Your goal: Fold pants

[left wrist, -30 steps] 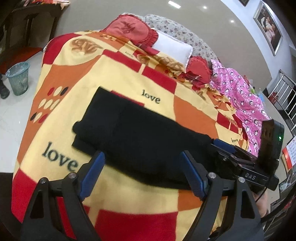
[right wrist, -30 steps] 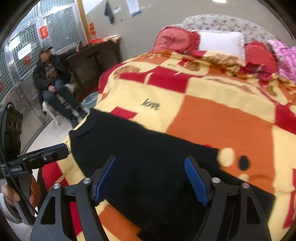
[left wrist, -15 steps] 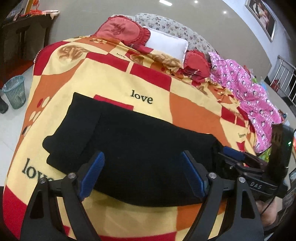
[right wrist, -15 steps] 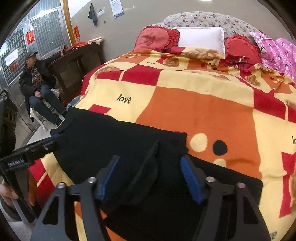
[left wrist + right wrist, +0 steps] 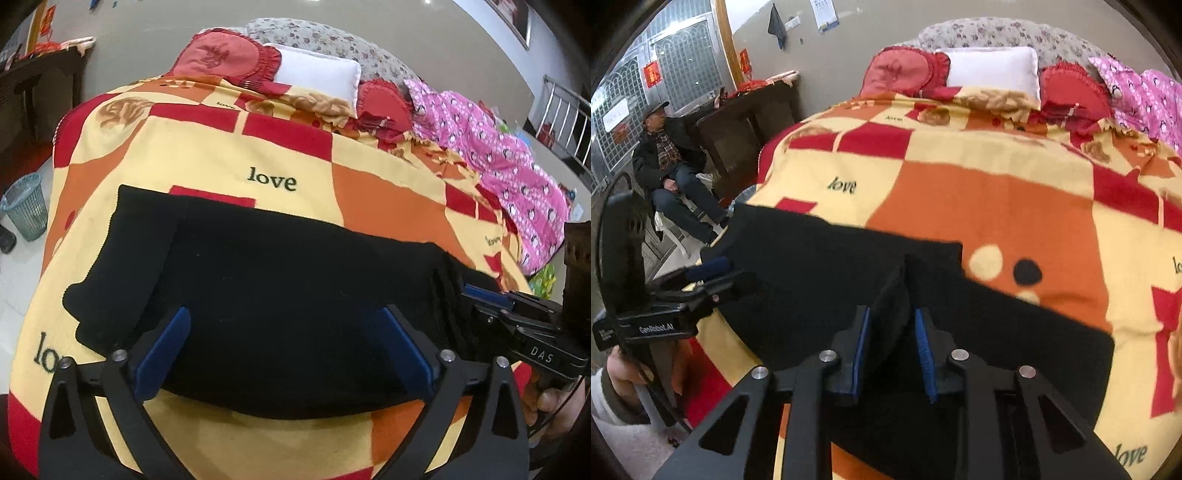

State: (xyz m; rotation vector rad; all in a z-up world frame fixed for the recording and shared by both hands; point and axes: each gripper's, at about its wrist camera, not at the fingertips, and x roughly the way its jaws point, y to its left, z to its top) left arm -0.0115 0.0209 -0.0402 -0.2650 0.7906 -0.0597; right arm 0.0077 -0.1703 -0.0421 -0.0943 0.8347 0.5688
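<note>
Our right claw (image 5: 892, 343) has just been closing and now pinches a raised fold of the black pants (image 5: 266, 295) lying on the bed's blanket (image 5: 388, 199), while our left claw (image 5: 284, 350), jaws just opened wide, straddles their near edge ungripped, so one side is ready to lift.

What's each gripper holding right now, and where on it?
The right gripper, whose jaws have just been closing, pinches a raised fold of the black pants near their middle. The left gripper stands wide open over the pants, holding nothing.
</note>
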